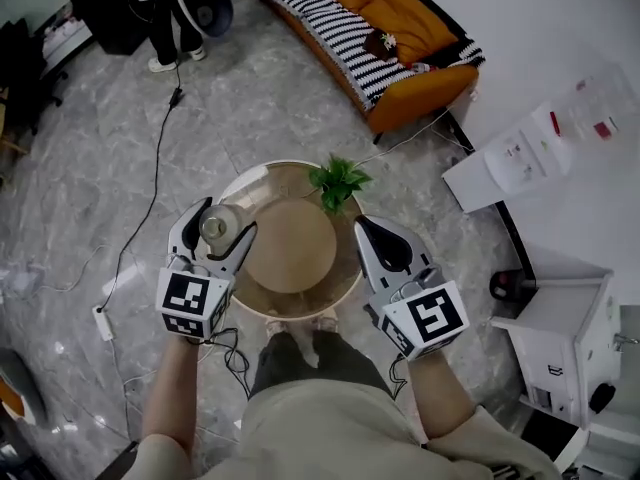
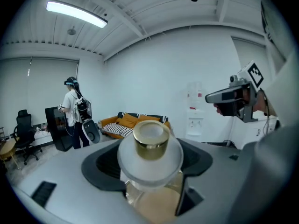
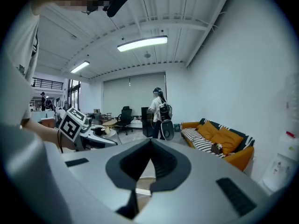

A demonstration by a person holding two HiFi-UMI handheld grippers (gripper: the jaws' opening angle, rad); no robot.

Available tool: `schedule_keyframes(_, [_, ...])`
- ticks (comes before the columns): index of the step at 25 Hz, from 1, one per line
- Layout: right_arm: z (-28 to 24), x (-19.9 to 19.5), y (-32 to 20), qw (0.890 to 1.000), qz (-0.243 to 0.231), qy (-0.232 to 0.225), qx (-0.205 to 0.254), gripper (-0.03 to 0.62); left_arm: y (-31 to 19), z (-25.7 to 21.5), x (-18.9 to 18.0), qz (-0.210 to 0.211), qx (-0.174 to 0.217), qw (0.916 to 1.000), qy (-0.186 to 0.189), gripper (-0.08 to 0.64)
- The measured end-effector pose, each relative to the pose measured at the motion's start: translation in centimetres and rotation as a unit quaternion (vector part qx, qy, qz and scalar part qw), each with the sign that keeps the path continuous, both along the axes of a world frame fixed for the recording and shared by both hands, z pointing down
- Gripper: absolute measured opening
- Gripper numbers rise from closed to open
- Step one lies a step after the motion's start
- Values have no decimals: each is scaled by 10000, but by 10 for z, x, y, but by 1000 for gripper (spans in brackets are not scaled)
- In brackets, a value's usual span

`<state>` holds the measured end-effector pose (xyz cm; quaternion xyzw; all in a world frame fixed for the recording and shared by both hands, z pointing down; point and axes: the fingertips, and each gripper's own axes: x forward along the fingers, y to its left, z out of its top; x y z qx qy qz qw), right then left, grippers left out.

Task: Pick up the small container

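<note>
At the left-centre of the head view, the container (image 1: 214, 229) is sitting between the jaws of the left gripper (image 1: 228, 218), which is clamping its frosted body from both sides. In the left gripper view its gold cap (image 2: 151, 143) is poking up above the jaws. It is hanging over the left edge of the round table (image 1: 295, 250); I cannot tell whether it is touching the top. Right of centre, the right gripper (image 1: 366, 226) is hovering over the table's right edge, its jaws pressed together at the tips and gripping nothing. A plant (image 1: 338, 180) is standing at the table's upper edge, between the two grippers. A cable (image 1: 152, 193) is trailing across the floor at the left. In the upper right a sofa (image 1: 385, 38) is standing against the wall, and a person (image 1: 165, 18) is standing in the upper left.
</note>
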<state>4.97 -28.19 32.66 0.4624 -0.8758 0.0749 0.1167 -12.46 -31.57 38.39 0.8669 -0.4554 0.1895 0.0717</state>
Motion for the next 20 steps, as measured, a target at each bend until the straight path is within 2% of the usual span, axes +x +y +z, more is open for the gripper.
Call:
schedule_keyframes(6, [-50, 15, 41, 9993, -41, 16, 371, -5, 67, -64, 21, 209, 284, 9994, -37, 336])
schedule_keyframes(11, [-49, 20, 67, 9995, -104, 120, 287, -5, 112, -86, 34, 429, 530, 9975, -190, 336])
schedule_keyframes(20, [-36, 12, 99, 9996, -257, 125, 24, -5, 153, -58, 35, 451, 103, 9988, -138, 336])
